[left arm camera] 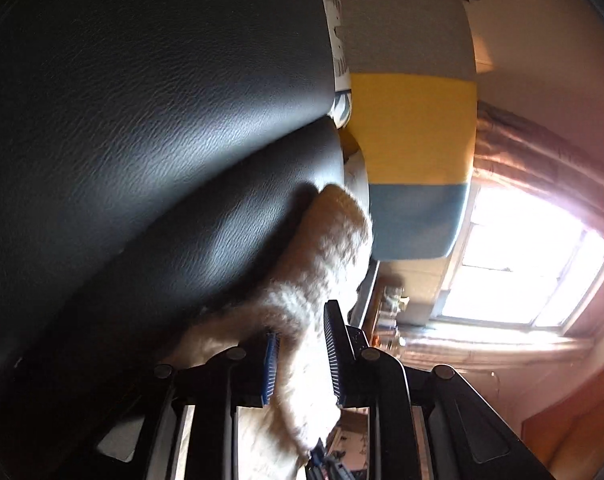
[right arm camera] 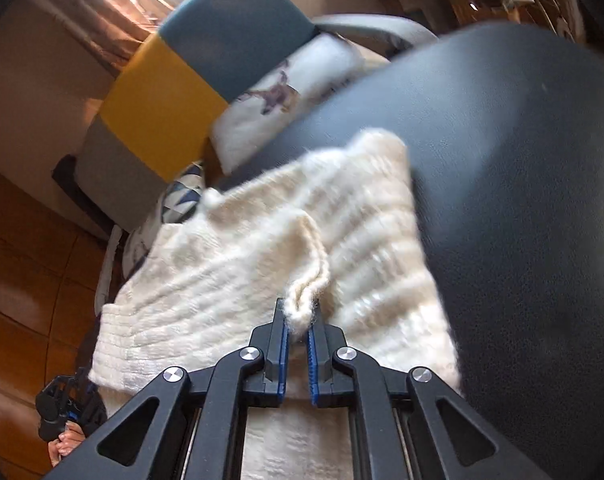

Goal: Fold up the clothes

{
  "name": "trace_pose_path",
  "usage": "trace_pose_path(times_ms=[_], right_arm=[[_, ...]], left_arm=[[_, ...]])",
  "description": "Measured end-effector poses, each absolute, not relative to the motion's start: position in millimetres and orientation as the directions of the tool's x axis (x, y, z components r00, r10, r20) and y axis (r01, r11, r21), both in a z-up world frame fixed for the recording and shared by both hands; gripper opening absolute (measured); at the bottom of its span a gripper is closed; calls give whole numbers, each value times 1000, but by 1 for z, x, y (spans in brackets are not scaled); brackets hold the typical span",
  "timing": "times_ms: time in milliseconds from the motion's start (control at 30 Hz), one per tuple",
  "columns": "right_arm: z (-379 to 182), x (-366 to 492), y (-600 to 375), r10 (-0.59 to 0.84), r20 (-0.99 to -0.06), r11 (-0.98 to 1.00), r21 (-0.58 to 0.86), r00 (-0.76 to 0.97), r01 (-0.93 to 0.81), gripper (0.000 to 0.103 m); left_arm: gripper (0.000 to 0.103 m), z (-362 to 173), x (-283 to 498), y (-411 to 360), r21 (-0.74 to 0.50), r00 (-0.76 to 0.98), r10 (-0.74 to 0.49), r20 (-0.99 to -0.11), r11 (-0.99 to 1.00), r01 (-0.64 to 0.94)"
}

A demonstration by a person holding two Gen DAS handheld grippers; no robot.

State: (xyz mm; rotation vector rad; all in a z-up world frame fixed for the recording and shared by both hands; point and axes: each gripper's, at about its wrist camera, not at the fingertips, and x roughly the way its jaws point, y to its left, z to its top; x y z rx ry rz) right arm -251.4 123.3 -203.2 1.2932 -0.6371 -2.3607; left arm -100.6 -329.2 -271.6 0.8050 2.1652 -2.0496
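A fuzzy cream knit sweater (right arm camera: pixel 241 272) lies draped over a rounded black leather seat (right arm camera: pixel 522 200). My right gripper (right arm camera: pixel 299 309) is shut on a pinched fold near the sweater's middle, with fluff bulging above the blue pads. In the left wrist view, another part of the sweater (left arm camera: pixel 322 248) runs up along the black leather (left arm camera: pixel 141 120). It passes between the fingers of my left gripper (left arm camera: pixel 302 320), whose pads press on it from both sides. In the right wrist view the left gripper (right arm camera: pixel 61 396) also shows at the lower left, held in a hand (right arm camera: pixel 61 446).
A chair with grey, yellow and blue panels (right arm camera: pixel 161 92) stands just behind the seat, also seen in the left wrist view as the chair (left arm camera: pixel 414 128). A white cushion with an animal print (right arm camera: pixel 293 92) rests against it. Wooden floor (right arm camera: pixel 21 260) lies to the left, and a bright window (left arm camera: pixel 522 260) is beyond.
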Motion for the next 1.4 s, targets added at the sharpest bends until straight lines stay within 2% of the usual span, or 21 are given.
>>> trace_pose_path(times_ms=[67,133,267,367,433,467,500,567,633,733,800,900,1000,1267,1400], right_arm=[[-188,-250,120,-507,-669,-841,521,-544,143,6],[-195,-253,118,-473,-705,-865,486,-528,126,6],[-224,-247,120,-451,-751,-876,475,-482,79,6],[-223,-243,124,-458,-741,-870,487,-490,77,7],[-224,-244,126,-474,-735,-859,506,-485,73,7],[-225,-247,129,-491,-725,-845,531,-483,63,8],[-227,-250,131,-510,-713,-828,558,-481,52,9],[-230,-252,137,-551,-683,-789,613,-479,33,13],[-231,-253,140,-587,-654,-756,654,-478,34,20],[-232,-253,139,-594,-647,-752,658,-478,45,20],[-232,-252,139,-594,-646,-755,654,-479,54,20],[-232,-254,138,-592,-651,-760,647,-475,60,20],[-231,-256,136,-583,-666,-776,626,-465,77,20],[-231,-259,133,-570,-677,-796,596,-465,109,20],[-231,-257,132,-567,-673,-801,585,-475,126,20]], left_arm=[[10,-256,-104,-326,-926,-876,303,-376,-96,365],[10,-240,-104,-319,-917,-879,275,-389,-202,343],[9,-245,-101,-318,-836,-822,225,-523,-322,444],[9,-258,-100,-317,-802,-777,246,-579,-345,488],[9,-261,-96,-323,-829,-770,318,-553,-303,470],[14,-262,-94,-327,-841,-765,353,-538,-282,462],[25,-264,-92,-330,-853,-760,388,-522,-259,454],[34,-264,-88,-337,-868,-747,443,-496,-226,442],[35,-247,-85,-347,-849,-741,415,-527,-303,434],[44,-219,-98,-364,-798,-746,340,-573,-440,412],[51,-213,-118,-373,-792,-744,353,-567,-483,374],[52,-219,-152,-382,-729,-691,355,-630,-577,368],[52,-233,-183,-382,-725,-646,408,-645,-593,350],[52,-250,-229,-379,-757,-612,505,-608,-602,255],[52,-258,-238,-382,-816,-619,575,-535,-540,203]])
